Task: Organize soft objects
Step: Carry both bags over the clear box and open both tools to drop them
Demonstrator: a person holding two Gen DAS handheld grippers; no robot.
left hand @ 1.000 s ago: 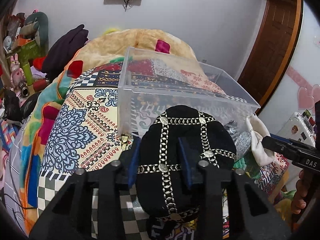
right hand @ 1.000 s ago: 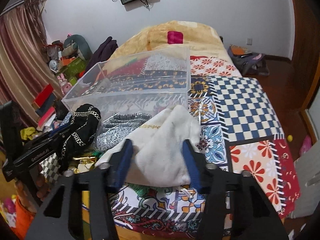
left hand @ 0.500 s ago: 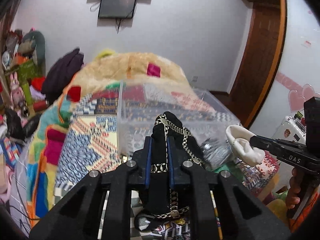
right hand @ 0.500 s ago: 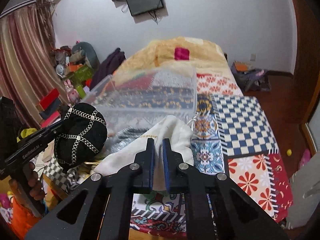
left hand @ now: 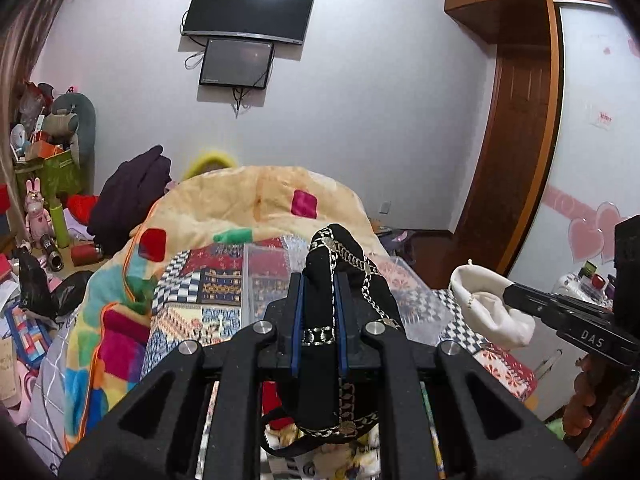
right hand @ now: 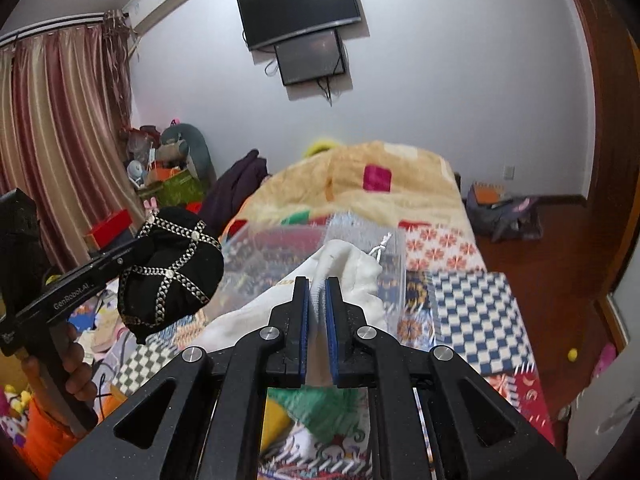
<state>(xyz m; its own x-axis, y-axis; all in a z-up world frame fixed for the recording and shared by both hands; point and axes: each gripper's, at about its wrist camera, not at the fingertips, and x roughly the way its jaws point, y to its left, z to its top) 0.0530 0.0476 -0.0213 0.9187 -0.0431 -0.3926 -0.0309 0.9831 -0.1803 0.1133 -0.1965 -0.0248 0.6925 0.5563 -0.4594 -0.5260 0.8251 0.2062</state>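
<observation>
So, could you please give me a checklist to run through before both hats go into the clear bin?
1. Left claw shut on the black chain-trimmed hat: ok.
2. Right claw shut on the white hat: ok.
3. Both hats lifted off the bed: ok.
4. Clear plastic bin ahead of both claws: ok.
5. Room inside the bin: cannot tell, the hats and blur hide its inside.
6. Loose chain on the black hat free of the left claw: cannot tell.
</observation>
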